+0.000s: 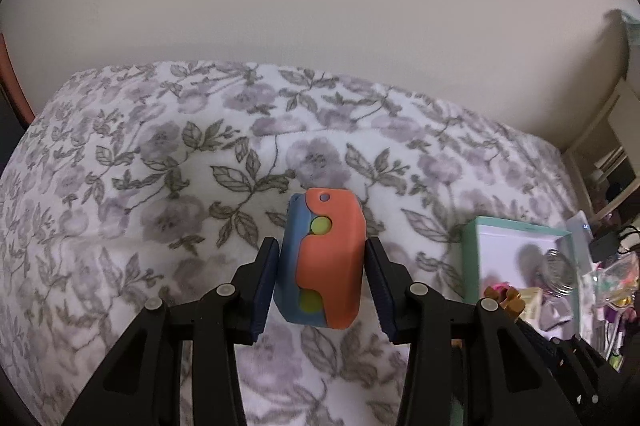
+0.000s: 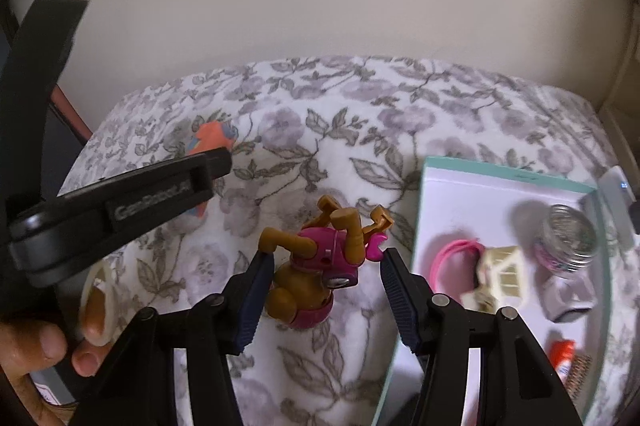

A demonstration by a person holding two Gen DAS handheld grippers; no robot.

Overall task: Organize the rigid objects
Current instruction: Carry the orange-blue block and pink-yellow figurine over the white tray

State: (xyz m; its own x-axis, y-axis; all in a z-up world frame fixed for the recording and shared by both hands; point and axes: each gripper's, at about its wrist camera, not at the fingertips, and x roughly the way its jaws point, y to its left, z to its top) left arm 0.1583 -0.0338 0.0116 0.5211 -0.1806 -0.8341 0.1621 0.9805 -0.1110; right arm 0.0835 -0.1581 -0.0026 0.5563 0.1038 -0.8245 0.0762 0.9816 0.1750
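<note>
While left gripper (image 1: pixel 320 266) clamps orange-blue toy (image 1: pixel 326 258), right gripper (image 2: pixel 326 266) spread, apparently touching dog figure (image 2: pixel 316 274)

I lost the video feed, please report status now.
Left gripper shut on orange-blue toy. Right gripper open around brown-pink figure. Teal box right, unobstructed.

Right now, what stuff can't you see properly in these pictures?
- Orange and blue toy: in the right wrist view the left gripper's black body covers most of it.
- Box: its right and near parts run off the left wrist view's edge; the things inside are blurred.
- Small red item in the box: too small to name.
- Brown and pink figure: whether the right gripper touches both sides is unclear.
</note>
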